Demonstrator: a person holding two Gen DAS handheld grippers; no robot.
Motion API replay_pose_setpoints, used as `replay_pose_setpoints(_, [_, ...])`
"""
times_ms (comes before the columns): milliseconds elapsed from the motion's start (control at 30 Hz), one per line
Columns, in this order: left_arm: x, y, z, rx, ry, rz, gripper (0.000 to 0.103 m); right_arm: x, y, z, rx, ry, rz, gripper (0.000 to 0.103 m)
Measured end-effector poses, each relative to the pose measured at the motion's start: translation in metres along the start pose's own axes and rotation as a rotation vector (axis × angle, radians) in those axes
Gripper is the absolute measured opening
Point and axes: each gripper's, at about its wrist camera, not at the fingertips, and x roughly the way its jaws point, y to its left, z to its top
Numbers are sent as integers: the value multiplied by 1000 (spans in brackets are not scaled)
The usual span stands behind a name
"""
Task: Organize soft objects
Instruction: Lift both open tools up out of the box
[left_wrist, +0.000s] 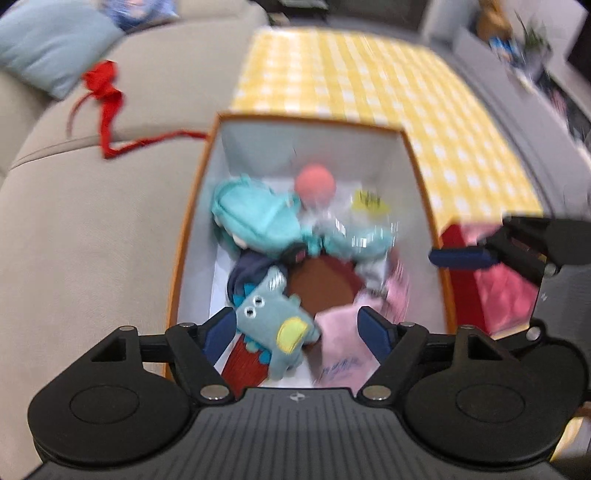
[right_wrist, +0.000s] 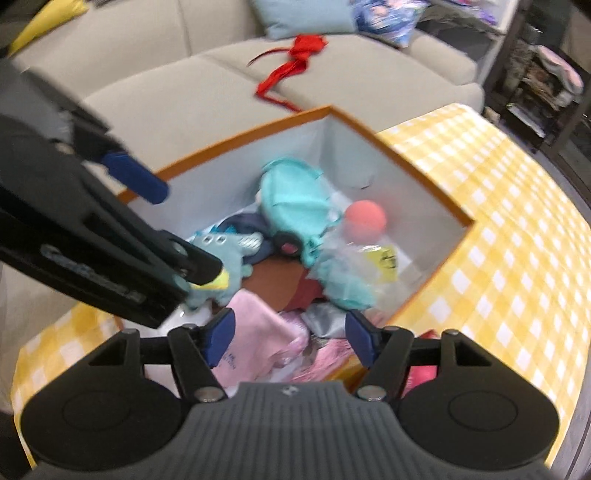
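The soft objects lay heaped inside an open box (left_wrist: 192, 236) with an orange rim and pale inner walls, which stood on a yellow checked cloth (left_wrist: 369, 85). In the left wrist view a small blue-grey plush creature (left_wrist: 275, 314) with googly eyes and a yellow patch sat at the near end of the heap, at about six o'clock in the box. A teal plush (left_wrist: 255, 218) lay at ten o'clock, a coral ball (left_wrist: 315, 183) at twelve, and clear crinkled plastic with a yellow label (left_wrist: 365, 206) at two. A brown cloth (left_wrist: 317, 284) filled the middle, with a pink cloth (left_wrist: 340, 332) at five o'clock. The left gripper (left_wrist: 297, 325) hung over the near end of the box, its blue-padded jaws spread wide to either side of the creature and the pink cloth, the pads not pressing on either. The right gripper (right_wrist: 288, 332) hovered over the pink cloth at its own end, jaws likewise parted and holding nothing; in the left view it showed at three o'clock. A beige sofa (left_wrist: 92, 229) stood beyond the box at nine o'clock, with a red ribbon (left_wrist: 105, 99) trailing across its cushion and a light blue pillow (left_wrist: 48, 40) at eleven. Both views were blurred.
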Motion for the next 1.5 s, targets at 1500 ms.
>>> replay_pose_setpoints(1500, [-18,-38,-71,-236,-247,287,100,-31,-25,-67,406,-150,-144,89])
